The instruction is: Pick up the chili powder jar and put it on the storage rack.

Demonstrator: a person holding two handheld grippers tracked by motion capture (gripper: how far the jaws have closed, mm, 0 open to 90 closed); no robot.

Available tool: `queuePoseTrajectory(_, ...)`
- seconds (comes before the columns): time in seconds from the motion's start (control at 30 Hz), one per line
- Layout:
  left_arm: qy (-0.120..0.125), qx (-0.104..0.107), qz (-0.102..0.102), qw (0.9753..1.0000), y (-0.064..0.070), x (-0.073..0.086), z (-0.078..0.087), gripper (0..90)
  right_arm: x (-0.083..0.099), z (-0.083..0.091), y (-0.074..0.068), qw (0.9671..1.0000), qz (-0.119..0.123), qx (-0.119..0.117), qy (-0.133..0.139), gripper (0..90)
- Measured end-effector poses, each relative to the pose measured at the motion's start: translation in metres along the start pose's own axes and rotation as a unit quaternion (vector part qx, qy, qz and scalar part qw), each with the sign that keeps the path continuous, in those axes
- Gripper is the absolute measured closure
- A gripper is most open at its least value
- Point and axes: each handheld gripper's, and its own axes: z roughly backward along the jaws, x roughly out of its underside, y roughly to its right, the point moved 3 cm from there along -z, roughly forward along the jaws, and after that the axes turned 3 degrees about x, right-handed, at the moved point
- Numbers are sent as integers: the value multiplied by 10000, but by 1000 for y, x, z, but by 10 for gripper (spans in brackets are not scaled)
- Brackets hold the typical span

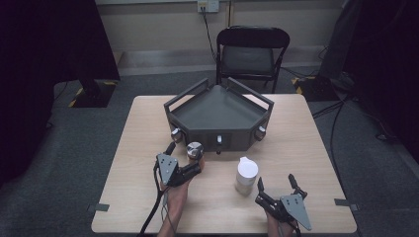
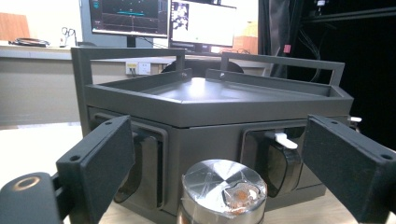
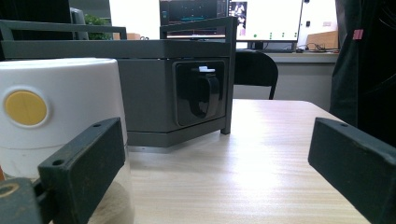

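A light wooden table stands on a grey carpeted floor. Behind it, at the upper centre of the high view, a black folding chair faces the table, close to a pale wall that carries a white socket at the top edge. Dark curtains close off the upper left and upper right corners. The left gripper view shows lit monitors on a counter at the top of the frame.

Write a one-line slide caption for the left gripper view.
Open left claw hovers over a silver-lidded jar before the dark grey rack.
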Motion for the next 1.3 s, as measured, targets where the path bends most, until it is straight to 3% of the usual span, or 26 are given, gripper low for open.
queuePoseTrajectory(0.2, -195, 40, -30, 9998, 1, 8, -12, 133, 0, 0, 0, 10000, 0, -1, 1, 27)
queuePoseTrajectory(0.53, -295, -43, -128, 9995, 8, 21, -24, 205, 0, 0, 0, 10000, 0, -1, 1, 27)
queuePoseTrajectory(0.63, -402, 3, -53, 9992, 6, 22, -28, 236, 0, 0, 0, 10000, 0, -2, 1, 27)
queuePoseTrajectory(1.3, -442, -166, -77, 9989, 12, 33, -34, 347, 0, 0, 0, 10000, -4, -8, 1, 29)
